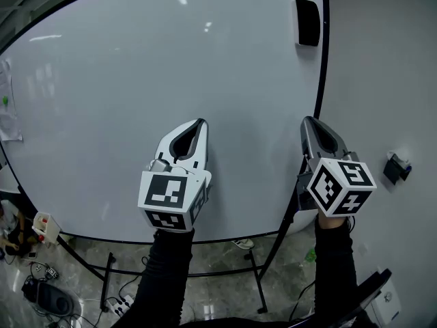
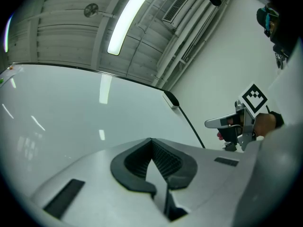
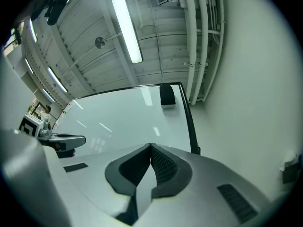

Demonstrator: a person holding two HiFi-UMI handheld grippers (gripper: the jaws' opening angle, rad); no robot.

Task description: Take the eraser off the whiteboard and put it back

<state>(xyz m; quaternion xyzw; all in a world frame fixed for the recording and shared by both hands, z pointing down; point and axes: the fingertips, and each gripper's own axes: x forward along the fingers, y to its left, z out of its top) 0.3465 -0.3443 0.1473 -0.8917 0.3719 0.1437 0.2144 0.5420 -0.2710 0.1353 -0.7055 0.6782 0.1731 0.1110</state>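
The black eraser (image 1: 308, 22) sticks to the whiteboard (image 1: 136, 80) at its top right corner; it shows as well in the right gripper view, the eraser (image 3: 167, 95), and in the left gripper view, the eraser (image 2: 171, 99). My left gripper (image 1: 200, 123) is held in front of the board's lower middle, jaws shut and empty. My right gripper (image 1: 311, 120) hangs near the board's right edge, well below the eraser, its jaws closed with nothing between them.
The whiteboard stands on a wheeled black frame (image 1: 263, 279) over a shiny floor. Papers (image 1: 8, 108) hang at its left edge. A small black holder (image 1: 396, 168) is fixed to the wall at right. Cables and a power strip (image 1: 116, 306) lie on the floor.
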